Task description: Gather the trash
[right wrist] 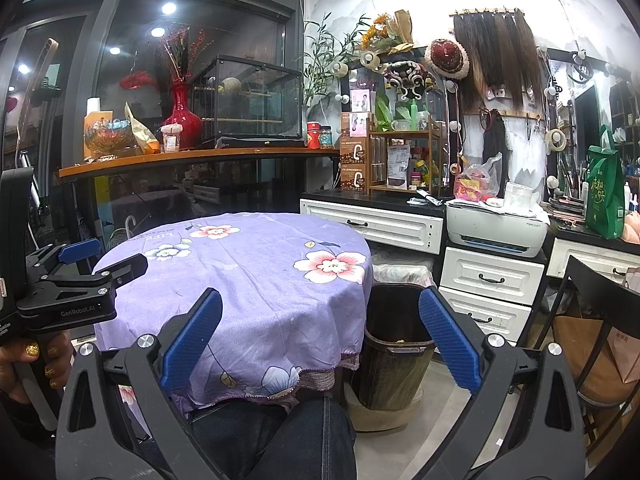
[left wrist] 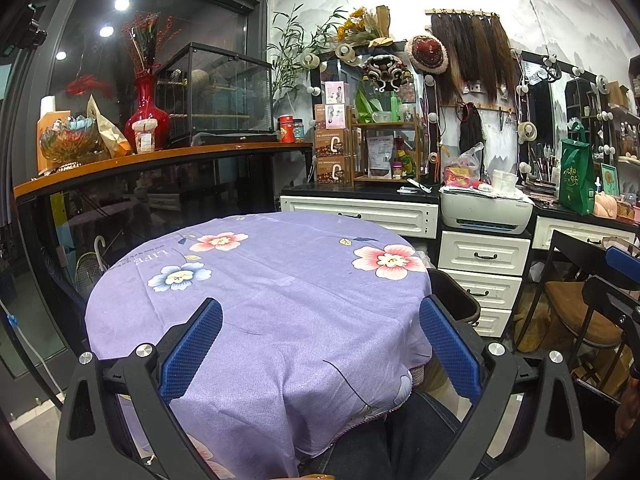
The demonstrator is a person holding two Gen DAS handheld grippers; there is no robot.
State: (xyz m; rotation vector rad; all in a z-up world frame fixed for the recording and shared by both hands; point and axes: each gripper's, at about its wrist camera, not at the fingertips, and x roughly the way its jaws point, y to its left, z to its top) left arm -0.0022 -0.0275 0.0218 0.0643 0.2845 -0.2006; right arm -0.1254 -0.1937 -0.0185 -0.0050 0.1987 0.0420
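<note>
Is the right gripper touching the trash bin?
Apart. The right wrist view shows the right gripper open and empty, held above the person's lap; the trash bin stands farther off, beside the table.

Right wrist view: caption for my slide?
Open right gripper above purple floral tablecloth, dark bin beside the table.

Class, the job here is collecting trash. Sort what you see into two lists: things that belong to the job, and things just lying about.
Belongs to the job:
left gripper, open
right gripper, open
bin, beside the table
table, no trash visible on it

Just lying about:
red vase
glass cage
printer
green bag
</note>
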